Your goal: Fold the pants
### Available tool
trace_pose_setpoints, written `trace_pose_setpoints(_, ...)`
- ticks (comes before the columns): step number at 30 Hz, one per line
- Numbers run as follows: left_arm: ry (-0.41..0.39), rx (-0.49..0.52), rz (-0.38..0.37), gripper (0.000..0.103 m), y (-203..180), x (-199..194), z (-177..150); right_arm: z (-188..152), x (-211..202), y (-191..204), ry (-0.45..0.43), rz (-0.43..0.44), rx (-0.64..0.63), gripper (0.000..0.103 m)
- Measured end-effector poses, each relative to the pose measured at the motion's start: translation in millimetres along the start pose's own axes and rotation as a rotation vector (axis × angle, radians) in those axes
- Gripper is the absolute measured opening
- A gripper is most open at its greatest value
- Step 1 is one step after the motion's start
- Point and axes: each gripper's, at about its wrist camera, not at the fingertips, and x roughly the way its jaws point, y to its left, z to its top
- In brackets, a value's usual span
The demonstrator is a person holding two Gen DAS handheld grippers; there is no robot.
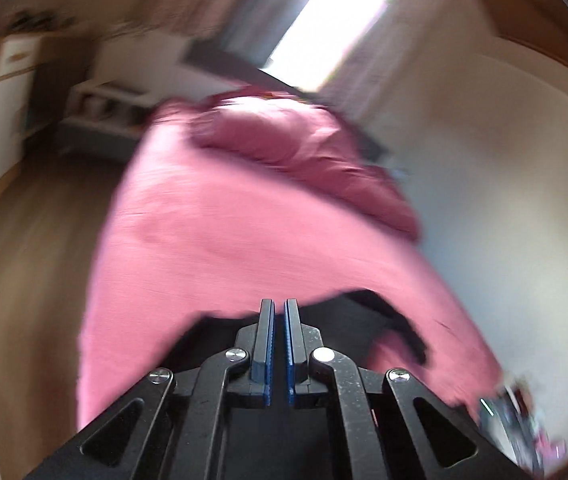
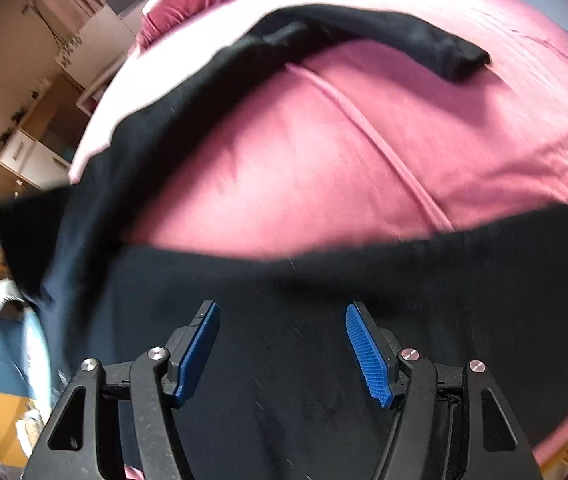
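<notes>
The black pants lie spread on a pink bed cover, one leg curving away to its cuff. At the left edge a blurred fold of the pants is raised past the side of the bed. My right gripper hovers open over the broad black cloth, nothing between its blue pads. In the left wrist view my left gripper has its jaws drawn together to a thin slit. The pants peak right at its fingertips and fall away on both sides.
The bed cover runs to rumpled pink bedding at the head. Wooden floor lies left of the bed, a pale wall right, a bright window beyond. Cabinets stand beside the bed.
</notes>
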Motion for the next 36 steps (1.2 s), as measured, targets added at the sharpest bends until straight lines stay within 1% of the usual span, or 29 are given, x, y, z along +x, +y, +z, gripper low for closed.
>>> trace_pose_setpoints(2, 0.015, 0.06, -0.086, 0.003, -30, -23, -21, 19, 3, 6, -0.01, 0.047, 0.009, 0.065)
trace_pose_setpoints(4, 0.043, 0.092, -0.124, 0.003, -49, -35, -41, 41, 6, 16, -0.026, 0.09, 0.008, 0.062)
trace_pose_setpoints(5, 0.069, 0.109, -0.111, 0.003, -55, -38, -52, 47, 8, 21, -0.03, 0.095, 0.008, 0.061)
trace_pose_setpoints(6, 0.089, 0.112, -0.091, 0.003, -54, -38, -60, 57, 10, 28, -0.035, 0.102, 0.013, 0.061)
trace_pose_setpoints(7, 0.129, 0.089, -0.043, 0.003, -46, -31, -67, 61, 11, 34, -0.038, 0.11, 0.019, 0.061)
trace_pose_setpoints(9, 0.188, -0.015, 0.03, 0.004, -16, -19, -74, 60, 11, 47, -0.049, 0.13, 0.008, 0.061)
trace_pose_setpoints(10, 0.203, -0.082, 0.078, 0.015, 7, -12, -74, 58, 10, 55, -0.054, 0.135, -0.013, 0.061)
trace_pose_setpoints(12, 0.205, -0.159, 0.191, 0.034, 41, -4, -72, 49, 10, 68, -0.05, 0.122, -0.056, 0.061)
trace_pose_setpoints(14, 0.21, -0.245, 0.233, 0.04, 82, 11, -63, 41, 10, 68, -0.031, 0.109, -0.083, 0.061)
trace_pose_setpoints(15, 0.214, -0.296, 0.274, 0.046, 103, 20, -57, 35, 13, 70, -0.021, 0.093, -0.097, 0.061)
trace_pose_setpoints(16, 0.228, -0.319, 0.274, 0.05, 117, 28, -53, 34, 14, 71, -0.015, 0.083, -0.102, 0.061)
trace_pose_setpoints(17, 0.237, -0.338, 0.288, 0.05, 128, 37, -50, 28, 11, 65, -0.008, 0.074, -0.103, 0.061)
trace_pose_setpoints(18, 0.237, -0.361, 0.34, 0.05, 142, 44, -45, 25, 12, 65, 0.0, 0.065, -0.099, 0.061)
trace_pose_setpoints(19, 0.237, -0.378, 0.359, 0.05, 156, 55, -40, 24, 14, 63, 0.003, 0.063, -0.095, 0.061)
trace_pose_setpoints(20, 0.252, -0.39, 0.34, 0.05, 167, 67, -37, 22, 16, 62, 0.011, 0.059, -0.091, 0.061)
trace_pose_setpoints(22, 0.273, -0.455, 0.377, 0.05, 187, 86, -33, 22, 18, 59, 0.021, 0.041, -0.089, 0.061)
trace_pose_setpoints(23, 0.281, -0.476, 0.368, 0.05, 196, 93, -32, 22, 20, 59, 0.022, 0.035, -0.089, 0.062)
trace_pose_setpoints(25, 0.295, -0.538, 0.386, 0.05, 212, 109, -31, 23, 22, 59, 0.026, 0.029, -0.084, 0.062)
trace_pose_setpoints(27, 0.309, -0.579, 0.386, 0.05, 226, 124, -29, 23, 23, 58, 0.03, 0.026, -0.077, 0.062)
trace_pose_setpoints(29, 0.327, -0.595, 0.396, 0.05, 235, 135, -29, 23, 27, 56, 0.036, 0.023, -0.069, 0.062)
trace_pose_setpoints(31, 0.339, -0.596, 0.421, 0.047, 239, 145, -28, 21, 29, 52, 0.044, 0.017, -0.054, 0.062)
trace_pose_setpoints(32, 0.345, -0.575, 0.428, 0.041, 237, 151, -27, 21, 31, 51, 0.048, 0.013, -0.05, 0.062)
trace_pose_setpoints(33, 0.362, -0.519, 0.436, 0.024, 230, 156, -25, 20, 32, 50, 0.053, 0.006, -0.049, 0.062)
trace_pose_setpoints(34, 0.361, -0.479, 0.452, 0.023, 226, 156, -22, 20, 34, 49, 0.056, 0.0, -0.051, 0.062)
trace_pose_setpoints(35, 0.345, -0.42, 0.461, 0.016, 215, 154, -19, 20, 35, 48, 0.059, -0.004, -0.054, 0.062)
trace_pose_setpoints(36, 0.323, -0.378, 0.465, 0.014, 204, 145, -18, 20, 37, 47, 0.065, -0.01, -0.059, 0.062)
